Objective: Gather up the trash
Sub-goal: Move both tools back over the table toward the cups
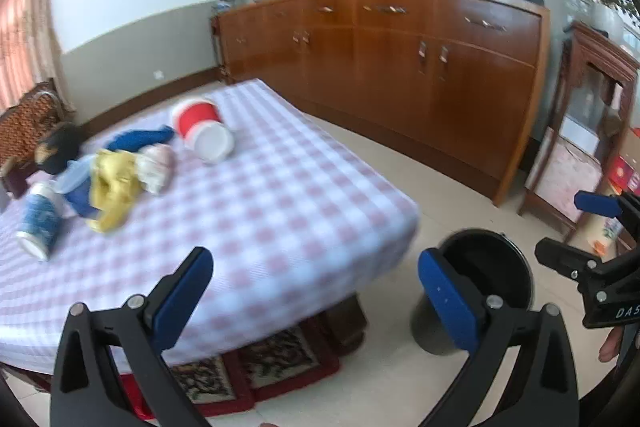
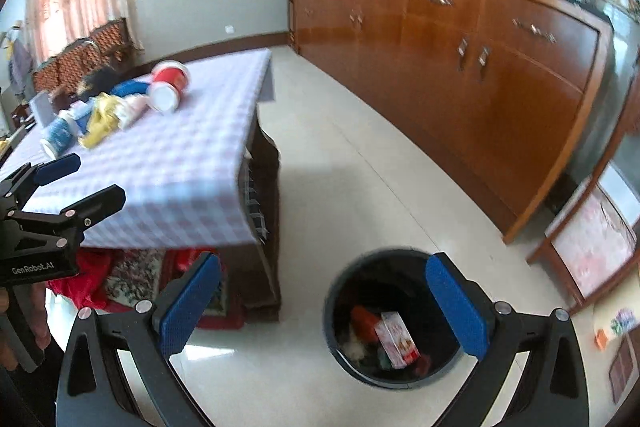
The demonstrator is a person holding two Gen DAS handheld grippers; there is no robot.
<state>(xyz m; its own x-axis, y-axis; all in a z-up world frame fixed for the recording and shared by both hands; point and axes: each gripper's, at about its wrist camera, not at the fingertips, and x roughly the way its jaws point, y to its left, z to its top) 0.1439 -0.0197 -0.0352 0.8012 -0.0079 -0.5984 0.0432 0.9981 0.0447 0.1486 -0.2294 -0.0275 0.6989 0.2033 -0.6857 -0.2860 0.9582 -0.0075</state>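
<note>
Bin (image 2: 394,311) contents visible to right wrist only | left (image 1: 316,287), right (image 2: 324,299) fingers spread, empty

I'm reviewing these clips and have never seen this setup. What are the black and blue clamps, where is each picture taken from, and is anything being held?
A person carries two tools; no robot arm is involved. Each picture comes from a fisheye camera on one tool, looking along its blue-padded fingers. The left hand-held gripper is open and empty above the checked tablecloth. The right hand-held gripper is open and empty above the black trash bin, which holds a red-and-white carton and other scraps. On the cloth lie a tipped red-and-white cup, a blue-and-white can, crumpled yellow packaging and other blurred litter.
</note>
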